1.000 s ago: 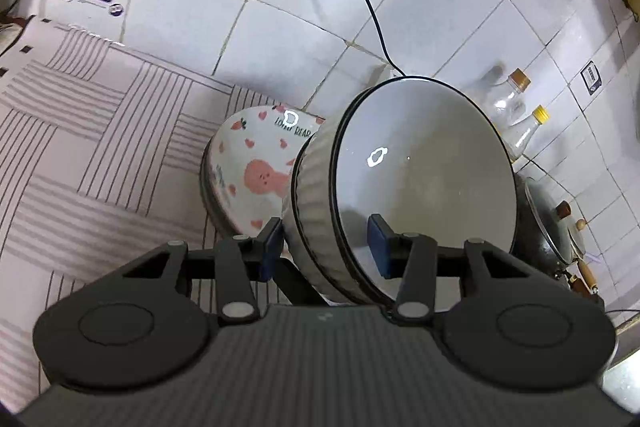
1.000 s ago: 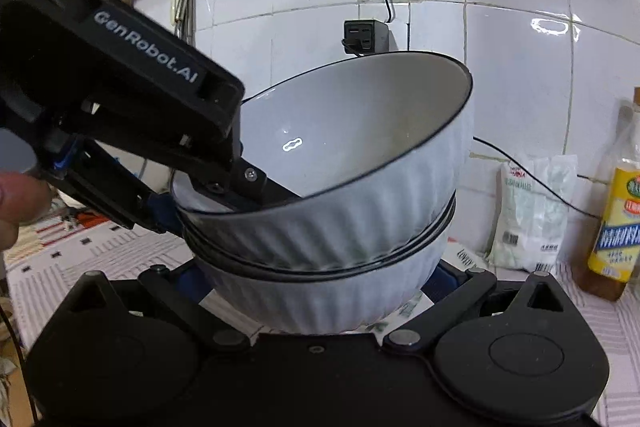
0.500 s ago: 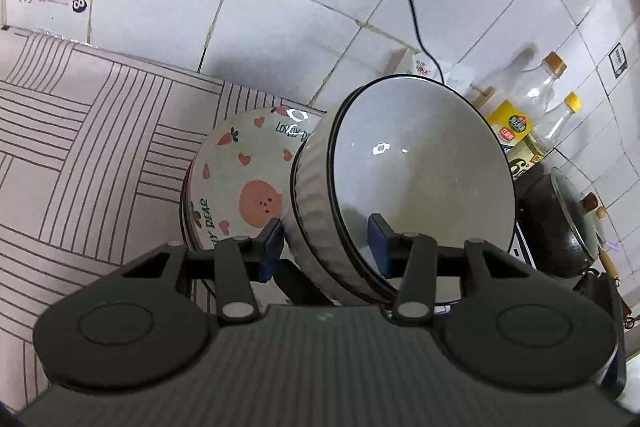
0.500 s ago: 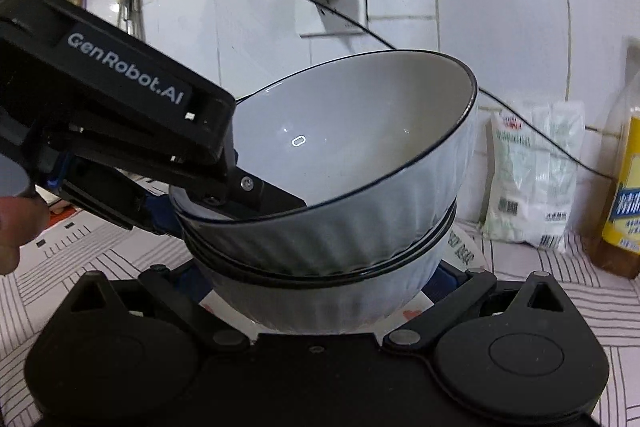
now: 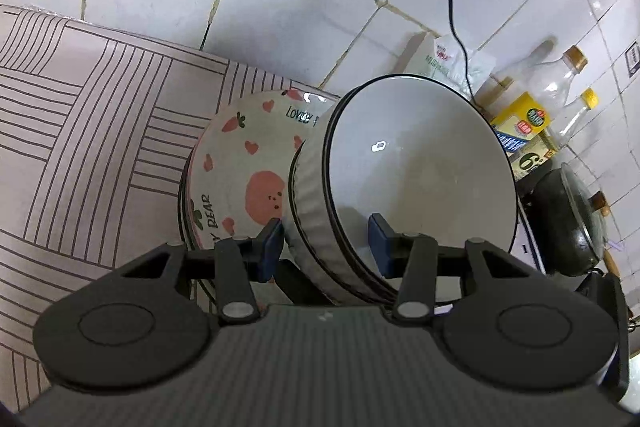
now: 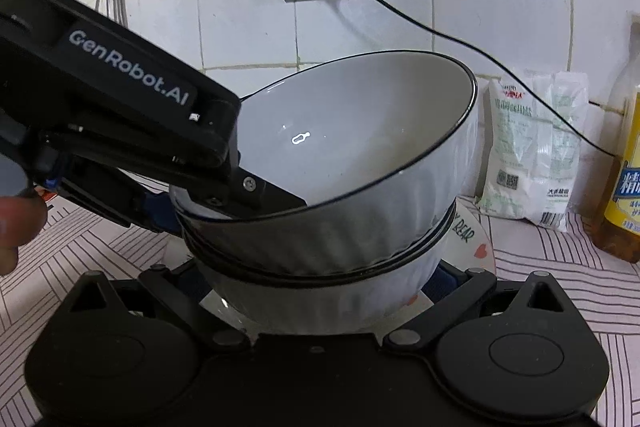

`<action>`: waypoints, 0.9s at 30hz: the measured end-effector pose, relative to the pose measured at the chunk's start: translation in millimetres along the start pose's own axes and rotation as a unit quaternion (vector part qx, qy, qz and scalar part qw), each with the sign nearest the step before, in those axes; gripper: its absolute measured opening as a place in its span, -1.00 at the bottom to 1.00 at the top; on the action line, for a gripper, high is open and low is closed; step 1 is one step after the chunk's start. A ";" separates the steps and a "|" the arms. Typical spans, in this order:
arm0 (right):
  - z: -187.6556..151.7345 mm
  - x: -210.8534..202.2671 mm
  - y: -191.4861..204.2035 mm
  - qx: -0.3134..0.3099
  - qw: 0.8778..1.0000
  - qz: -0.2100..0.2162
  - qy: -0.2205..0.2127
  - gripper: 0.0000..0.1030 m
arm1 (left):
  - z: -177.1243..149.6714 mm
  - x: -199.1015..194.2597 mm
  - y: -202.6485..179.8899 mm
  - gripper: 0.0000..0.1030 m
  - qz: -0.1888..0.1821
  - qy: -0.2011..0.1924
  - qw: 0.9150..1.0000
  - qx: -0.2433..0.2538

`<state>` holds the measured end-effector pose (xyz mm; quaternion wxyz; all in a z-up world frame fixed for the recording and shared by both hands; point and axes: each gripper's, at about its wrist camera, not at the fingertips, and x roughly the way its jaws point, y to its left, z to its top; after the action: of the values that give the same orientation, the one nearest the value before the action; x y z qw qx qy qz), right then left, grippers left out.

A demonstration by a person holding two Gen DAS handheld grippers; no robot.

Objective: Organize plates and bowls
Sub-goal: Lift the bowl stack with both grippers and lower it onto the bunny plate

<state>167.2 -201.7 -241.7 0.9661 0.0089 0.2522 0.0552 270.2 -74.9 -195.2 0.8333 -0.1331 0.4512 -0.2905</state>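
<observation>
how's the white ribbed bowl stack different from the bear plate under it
The white ribbed bowls are plain inside with a thin black rim; the bear plate is printed with hearts, carrots, a pink bear and lettering.

The bowls are deep, with fluted walls; the plate is shallow and smooth.

The bowls are clamped by the left gripper and flanked by the right gripper; no gripper holds the plate.

Both look like glossy, round ceramic.

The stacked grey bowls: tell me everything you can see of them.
The grey bowls are nested, at least two, glossy like glazed ceramic, with ribbed outsides, smooth insides and thin black rims. They look empty and tilted. The left gripper pinches their wall; the right gripper flanks the lower bowl. Below them lies a bear-print plate.
</observation>
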 end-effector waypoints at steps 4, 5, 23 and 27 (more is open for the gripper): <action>-3.2 3.2 1.0 0.000 1.000 -0.004 0.003 1.00 | 0.4 2.6 0.7 -0.14 0.003 0.002 1.000 -0.001; -3.4 3.5 2.2 -0.002 1.000 -0.007 0.003 1.00 | 0.3 2.7 0.4 -0.14 0.004 0.000 1.000 0.002; -2.4 11.4 13.9 0.008 0.998 -0.056 0.032 0.96 | -8.1 -5.3 -12.4 -0.06 0.045 -0.026 0.998 0.035; -0.1 5.9 15.2 0.021 0.996 -0.072 0.052 0.97 | -10.2 -20.8 -17.8 0.10 0.064 -0.049 0.996 0.048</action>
<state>170.7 -185.9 -243.9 0.9526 0.0083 0.3035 -0.0195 246.4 -76.1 -178.3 0.8766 -0.0780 0.4030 -0.2511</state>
